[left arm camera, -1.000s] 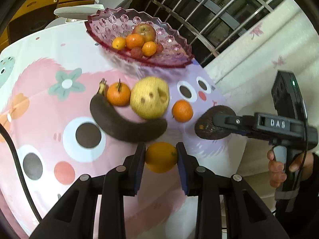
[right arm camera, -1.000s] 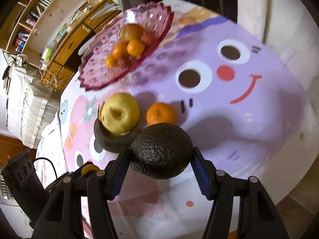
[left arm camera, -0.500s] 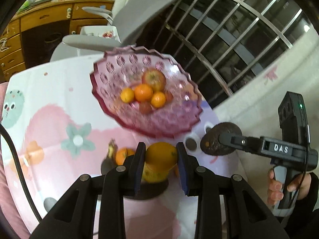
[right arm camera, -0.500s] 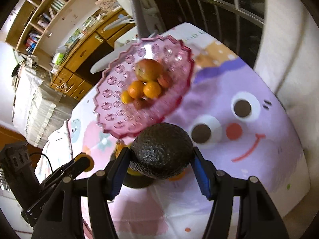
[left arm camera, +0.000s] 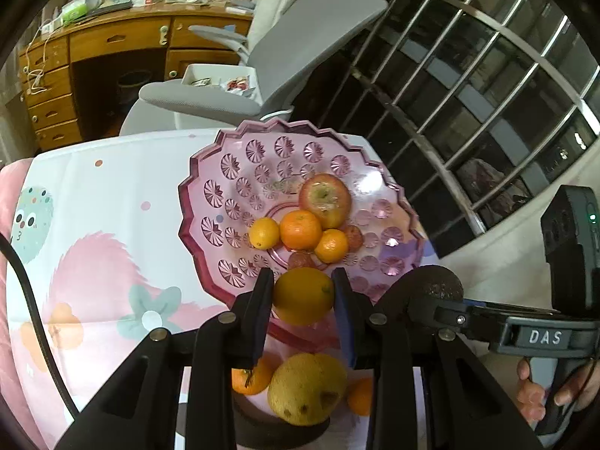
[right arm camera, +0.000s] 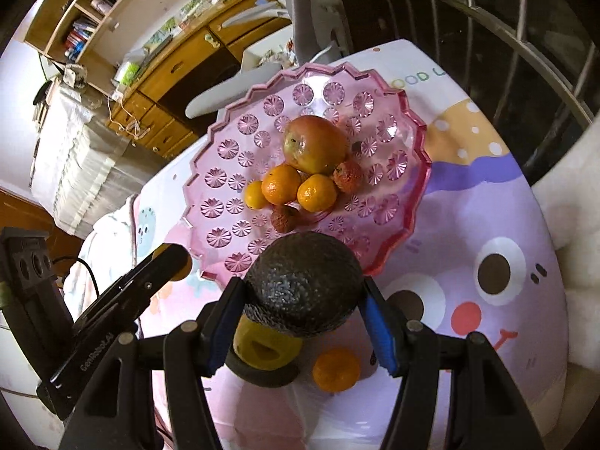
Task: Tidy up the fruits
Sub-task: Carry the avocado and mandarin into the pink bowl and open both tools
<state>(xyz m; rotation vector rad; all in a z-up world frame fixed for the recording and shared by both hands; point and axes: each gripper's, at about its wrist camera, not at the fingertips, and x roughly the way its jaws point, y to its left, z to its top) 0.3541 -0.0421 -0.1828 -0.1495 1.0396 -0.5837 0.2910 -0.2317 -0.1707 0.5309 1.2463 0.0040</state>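
Observation:
My left gripper [left arm camera: 303, 296] is shut on a yellow-orange citrus fruit [left arm camera: 303, 295], held above the near rim of the pink glass bowl [left arm camera: 225, 195]. My right gripper [right arm camera: 303, 300] is shut on a dark avocado [right arm camera: 303, 281], also just short of the bowl [right arm camera: 232, 172]. Inside the bowl lie an apple [left arm camera: 325, 199], several small oranges [left arm camera: 301, 229] and lychees [right arm camera: 348, 176]. On the cloth below remain a yellow pear [left arm camera: 305, 388], a dark banana [right arm camera: 262, 375] and two oranges [right arm camera: 336, 369], [left arm camera: 249, 377].
The round table carries a cartoon-print cloth [right arm camera: 487, 225]. Behind it stand a grey office chair [left arm camera: 262, 56], a wooden desk with drawers [left arm camera: 93, 63] and a barred window [left arm camera: 487, 75]. A hand [left arm camera: 540, 393] grips the right gripper's handle at the lower right.
Both grippers have travelled from over the loose fruit toward the bowl, each carrying its fruit; the bowl now looms close and the pear and banana have slid beneath the fingers.

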